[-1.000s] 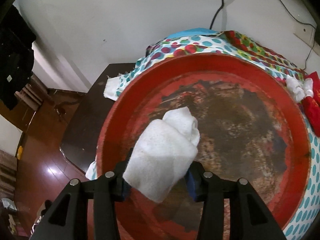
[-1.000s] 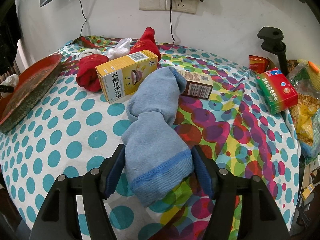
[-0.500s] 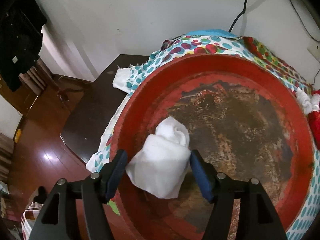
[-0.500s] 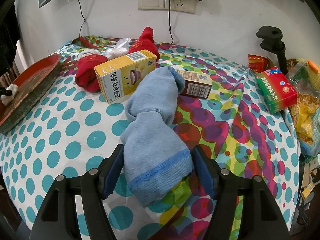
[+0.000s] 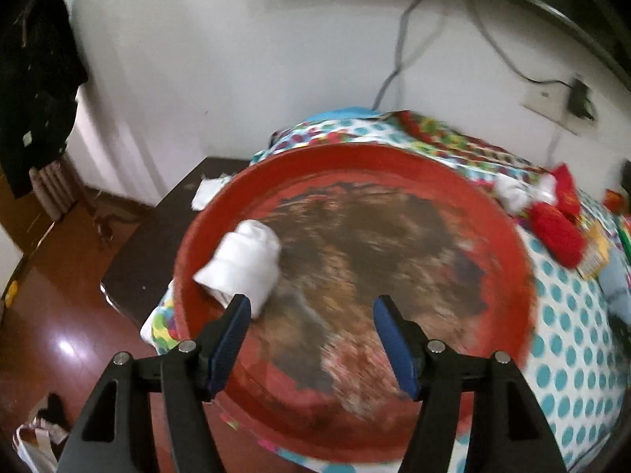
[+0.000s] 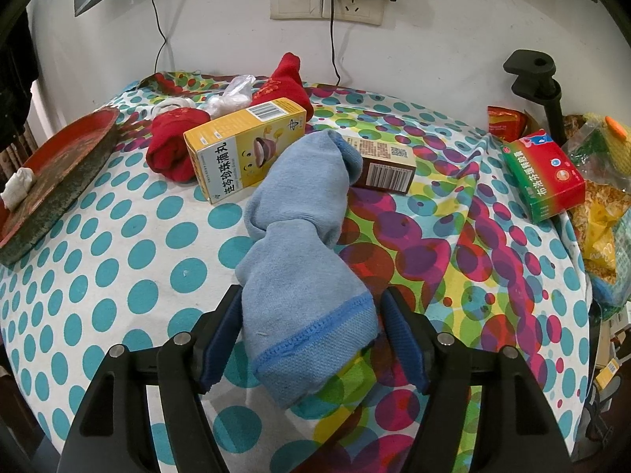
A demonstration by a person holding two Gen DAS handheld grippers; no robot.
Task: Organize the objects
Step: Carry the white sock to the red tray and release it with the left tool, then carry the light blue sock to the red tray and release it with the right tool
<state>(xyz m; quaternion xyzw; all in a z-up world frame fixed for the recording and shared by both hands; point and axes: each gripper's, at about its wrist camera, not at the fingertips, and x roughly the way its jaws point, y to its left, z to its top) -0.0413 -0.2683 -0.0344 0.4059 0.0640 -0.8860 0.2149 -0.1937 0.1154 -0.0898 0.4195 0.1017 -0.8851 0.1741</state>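
Observation:
A rolled white sock (image 5: 240, 272) lies in the left part of the worn red tray (image 5: 508, 236); it also shows in the right wrist view (image 6: 15, 183) on the tray (image 6: 59, 189). My left gripper (image 5: 311, 315) is open and empty above the tray, with the sock just beyond its left finger. My right gripper (image 6: 311, 315) is shut on a light blue sock (image 6: 303, 244) that lies along the dotted tablecloth (image 6: 118, 276).
Red socks (image 6: 173, 149), a yellow box (image 6: 244, 149), a brown box (image 6: 384, 165), a green and red box (image 6: 544, 173) and snack bags (image 6: 603, 205) lie on the table. A black clamp stand (image 6: 540, 79) stands at back right. A wall socket (image 6: 327, 0) is behind.
My left gripper has opened and let go of the white sock, which now lies in the tray. The gripper has drawn back and turned right. The right gripper has not moved.

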